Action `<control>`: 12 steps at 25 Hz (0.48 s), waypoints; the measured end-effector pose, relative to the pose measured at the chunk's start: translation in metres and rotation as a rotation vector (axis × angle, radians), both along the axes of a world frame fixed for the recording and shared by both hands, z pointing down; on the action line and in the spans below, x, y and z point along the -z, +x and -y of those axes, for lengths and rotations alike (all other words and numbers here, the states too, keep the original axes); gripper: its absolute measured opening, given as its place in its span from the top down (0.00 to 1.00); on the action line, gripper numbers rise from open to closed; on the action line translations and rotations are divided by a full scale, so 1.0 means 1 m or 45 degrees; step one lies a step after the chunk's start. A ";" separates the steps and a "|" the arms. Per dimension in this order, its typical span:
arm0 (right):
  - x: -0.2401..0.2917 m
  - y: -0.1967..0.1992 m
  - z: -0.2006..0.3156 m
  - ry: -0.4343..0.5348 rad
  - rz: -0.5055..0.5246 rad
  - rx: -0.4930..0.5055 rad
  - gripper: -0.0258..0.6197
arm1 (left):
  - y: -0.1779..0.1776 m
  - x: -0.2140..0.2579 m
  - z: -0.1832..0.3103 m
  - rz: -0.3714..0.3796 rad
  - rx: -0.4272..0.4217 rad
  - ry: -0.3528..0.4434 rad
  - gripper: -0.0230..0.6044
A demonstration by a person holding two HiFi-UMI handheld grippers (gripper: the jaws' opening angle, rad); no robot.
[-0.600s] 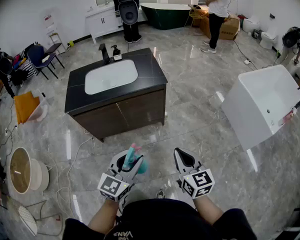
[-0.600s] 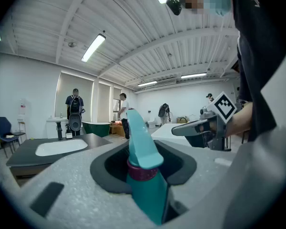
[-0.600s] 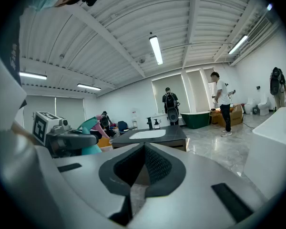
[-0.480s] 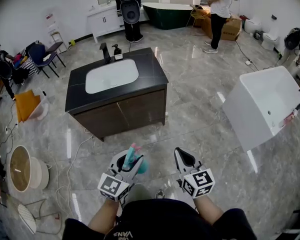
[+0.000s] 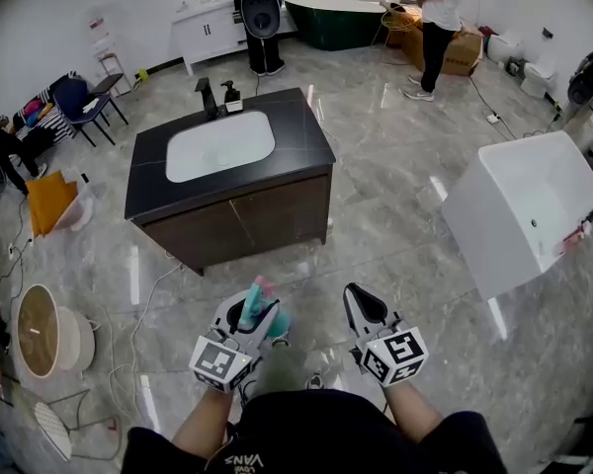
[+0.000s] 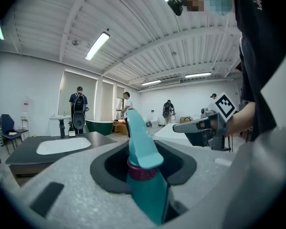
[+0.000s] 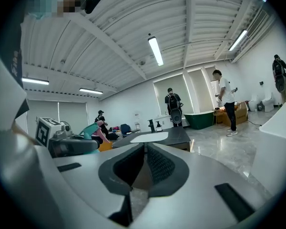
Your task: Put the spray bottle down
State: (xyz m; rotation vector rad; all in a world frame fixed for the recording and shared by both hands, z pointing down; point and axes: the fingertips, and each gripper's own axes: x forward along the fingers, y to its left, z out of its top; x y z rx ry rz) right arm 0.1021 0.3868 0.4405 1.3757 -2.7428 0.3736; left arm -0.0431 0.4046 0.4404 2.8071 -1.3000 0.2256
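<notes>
Left gripper [image 5: 249, 314] clamps a teal spray bottle [image 5: 261, 309]; the bottle's long axis runs forward out of the jaws, nozzle leading. Right gripper [image 5: 362, 306], just beside it, is closed on nothing. The likeliest resting place, a dark counter [image 5: 311, 141], lies straight ahead and well apart. Its sink [image 5: 220, 146] looks empty, as does the white tub [image 5: 534, 196] at right.

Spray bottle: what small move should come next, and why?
Probably carry the spray bottle forward toward the vanity top before opening the jaws. The left gripper is clamped on the bottle in mid-air, with only floor beneath and the vanity a stretch ahead. The right gripper is shut and empty, so it needs no move.
</notes>
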 end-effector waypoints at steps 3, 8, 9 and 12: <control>-0.002 -0.005 0.018 -0.008 -0.003 -0.013 0.94 | -0.009 -0.003 0.020 -0.007 0.000 0.001 0.74; -0.008 -0.022 0.062 -0.025 -0.013 -0.023 0.92 | -0.025 -0.008 0.064 -0.011 -0.020 -0.017 0.74; -0.009 -0.026 0.072 -0.031 -0.015 -0.028 0.92 | -0.028 -0.009 0.074 -0.017 -0.025 -0.031 0.74; -0.007 -0.039 0.101 -0.048 -0.020 -0.051 0.91 | -0.043 -0.010 0.105 -0.016 -0.045 -0.031 0.74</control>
